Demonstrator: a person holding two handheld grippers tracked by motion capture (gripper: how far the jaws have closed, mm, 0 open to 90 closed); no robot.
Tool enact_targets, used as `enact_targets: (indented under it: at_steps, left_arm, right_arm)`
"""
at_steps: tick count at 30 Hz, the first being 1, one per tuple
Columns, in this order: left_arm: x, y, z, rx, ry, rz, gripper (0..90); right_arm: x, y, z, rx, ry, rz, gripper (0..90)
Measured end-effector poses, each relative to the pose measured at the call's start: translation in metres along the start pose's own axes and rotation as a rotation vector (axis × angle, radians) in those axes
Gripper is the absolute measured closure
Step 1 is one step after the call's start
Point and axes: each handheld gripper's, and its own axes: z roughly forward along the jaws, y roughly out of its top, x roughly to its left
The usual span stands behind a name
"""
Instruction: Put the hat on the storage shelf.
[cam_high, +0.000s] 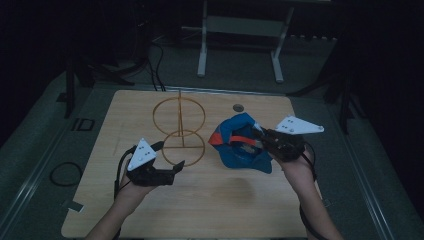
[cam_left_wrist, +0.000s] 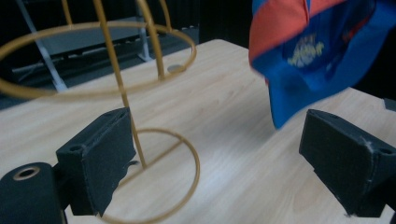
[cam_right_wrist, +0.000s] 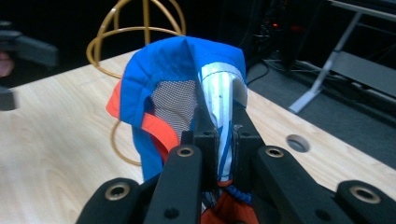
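Right gripper (cam_right_wrist: 219, 140) pinches the blue-and-orange cap (cam_high: 240, 145), held above the table (cam_high: 225, 205) right of the wire stand (cam_high: 181, 131). Its blurred logo faces the left gripper view; mesh lining faces the right's. Left gripper (cam_high: 170, 155) gapes wide, empty, beside the stand.

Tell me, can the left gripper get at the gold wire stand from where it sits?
Probably yes: the left gripper is open beside the wire stand, with its upright rod just ahead of the jaws.
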Motion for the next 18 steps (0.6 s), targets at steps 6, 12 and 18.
enact_targets:
  at_steps: [6, 12, 18]
  left_arm:
    - [-0.008, 0.023, 0.018, 0.009, -0.038, 0.041, 11.8]
    - [-0.023, 0.05, 0.038, 0.006, -0.059, 0.107, 13.4]
    - [-0.034, 0.077, 0.058, 0.013, -0.106, 0.138, 13.6]
  right_arm:
    - [0.007, -0.004, 0.003, 0.004, 0.012, -0.008, 84.3]
    - [0.011, -0.007, 0.006, 0.004, 0.043, 0.0, 84.3]
    - [0.015, -0.008, 0.006, -0.001, 0.057, -0.01, 84.2]
